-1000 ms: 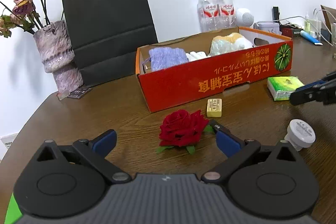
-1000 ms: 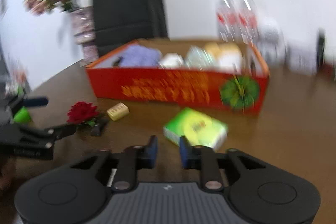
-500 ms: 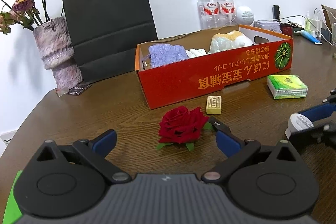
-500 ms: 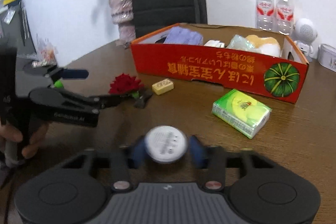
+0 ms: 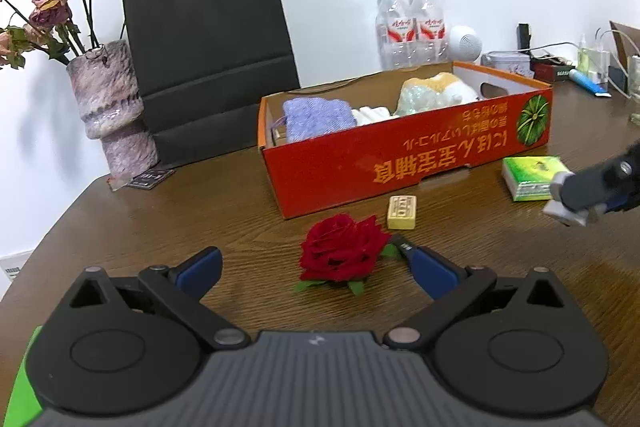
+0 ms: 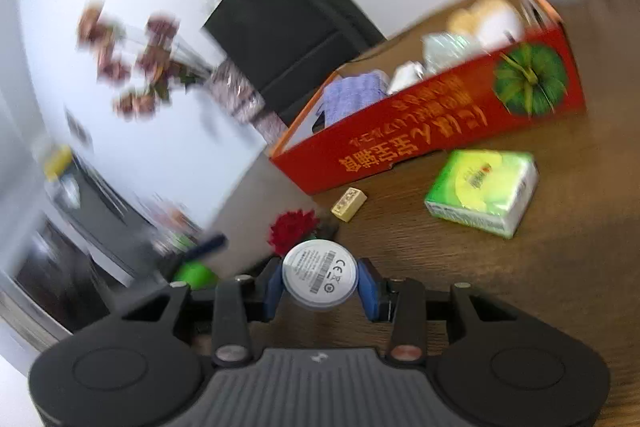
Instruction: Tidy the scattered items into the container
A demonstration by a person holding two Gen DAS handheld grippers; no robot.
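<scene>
White round device (image 6: 319,277) sits clamped in the right gripper (image 6: 320,285), lifted for the red box (image 5: 404,163); left gripper (image 5: 316,269) gapes around the rose (image 5: 342,253).

Bright, even light; left view sharp, right view motion-blurred, fisheye-warped edges.

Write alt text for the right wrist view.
The right claw grips a round white device above a wooden table. Beyond lie a red rose, a yellow block, a green tissue pack and a red box.
</scene>
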